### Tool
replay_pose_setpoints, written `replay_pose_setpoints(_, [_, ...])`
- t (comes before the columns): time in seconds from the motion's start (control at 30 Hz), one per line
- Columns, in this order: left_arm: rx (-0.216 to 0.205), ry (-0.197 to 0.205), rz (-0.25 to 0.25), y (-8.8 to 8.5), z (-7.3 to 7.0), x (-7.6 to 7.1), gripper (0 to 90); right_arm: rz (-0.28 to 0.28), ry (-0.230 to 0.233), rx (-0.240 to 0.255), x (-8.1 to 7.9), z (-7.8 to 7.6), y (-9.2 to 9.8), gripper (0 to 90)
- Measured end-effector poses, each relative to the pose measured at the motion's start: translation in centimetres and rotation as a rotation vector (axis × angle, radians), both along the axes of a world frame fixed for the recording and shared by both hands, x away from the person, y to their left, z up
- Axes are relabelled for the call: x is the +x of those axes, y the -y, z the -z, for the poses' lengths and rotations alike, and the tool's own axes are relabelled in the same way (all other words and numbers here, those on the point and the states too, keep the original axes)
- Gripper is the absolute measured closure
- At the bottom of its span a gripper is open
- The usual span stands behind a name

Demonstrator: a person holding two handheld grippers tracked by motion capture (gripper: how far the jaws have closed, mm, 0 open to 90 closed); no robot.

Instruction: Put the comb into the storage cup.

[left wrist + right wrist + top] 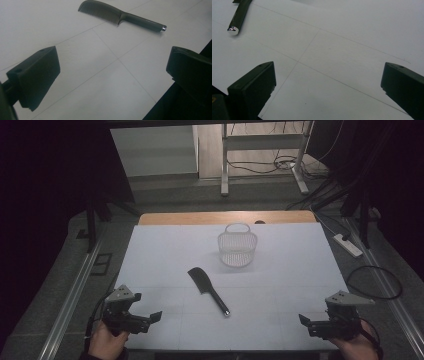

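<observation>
comb [208, 290] lies flat mid-table, untouched. left gripper [150, 319] sits at the near left edge, jaws wide apart and empty; right gripper [306, 321] at the near right, equally wide, empty. beyond the comb, a white basket [237, 246] stands on the table [280, 285].

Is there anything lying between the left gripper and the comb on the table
Nothing visible. Bare white table runs from the open left gripper to the comb; the left gripper view shows the same. The basket sits beyond the comb.
</observation>
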State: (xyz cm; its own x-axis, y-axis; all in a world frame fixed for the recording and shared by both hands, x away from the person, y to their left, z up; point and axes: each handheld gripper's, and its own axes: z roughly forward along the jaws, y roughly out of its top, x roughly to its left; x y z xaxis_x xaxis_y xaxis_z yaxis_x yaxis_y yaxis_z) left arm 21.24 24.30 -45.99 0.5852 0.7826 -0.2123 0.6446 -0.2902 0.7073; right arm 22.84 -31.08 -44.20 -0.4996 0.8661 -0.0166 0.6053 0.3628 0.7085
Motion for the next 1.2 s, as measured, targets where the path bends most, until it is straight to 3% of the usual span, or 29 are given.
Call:
replay_pose_setpoints(0.7, [0.031, -0.021, 0.077, 2.6, 0.6, 2.5, 0.0, -0.001, 0.001, -0.002, 0.0, 0.0, 0.0, 0.1])
replay_pose_setpoints(1.2, [0.001, -0.049, 0.146, 4.5, 0.9, 4.3, 0.6, 0.002, -0.001, -0.002, 0.0, 0.0, 0.0, 0.1])
